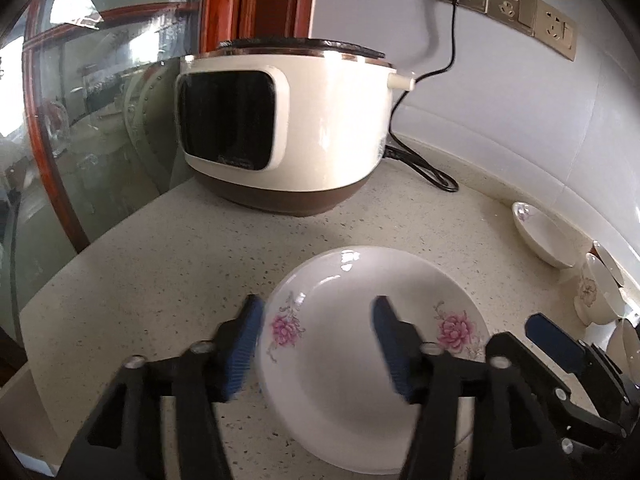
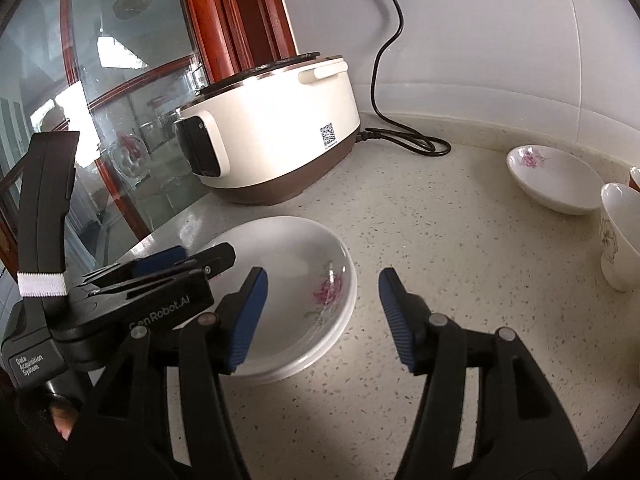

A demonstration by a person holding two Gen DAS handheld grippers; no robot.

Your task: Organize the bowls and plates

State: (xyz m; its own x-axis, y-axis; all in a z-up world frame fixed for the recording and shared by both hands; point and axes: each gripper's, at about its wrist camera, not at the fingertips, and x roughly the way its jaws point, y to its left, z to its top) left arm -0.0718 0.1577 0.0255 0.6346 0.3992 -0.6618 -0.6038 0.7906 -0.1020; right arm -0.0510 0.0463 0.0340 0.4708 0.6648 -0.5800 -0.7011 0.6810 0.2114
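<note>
White plate [image 1: 340, 380] with pink flowers, cream-and-brown rice cooker [image 1: 288, 128]

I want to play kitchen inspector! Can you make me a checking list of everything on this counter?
Surface: speckled countertop, looks clean.
Job's things: flowered plate on a second plate, whose rim shows in the right view; small flowered dish near the wall; bowls at the right edge.
Clutter: rice cooker at the back.
Grippers: left gripper open over the plate, empty; right gripper open beside it, empty.
Cables: black cord coiled behind the cooker, plugged into the wall.
Surroundings: glass door with red wooden frame, white tiles.
</note>
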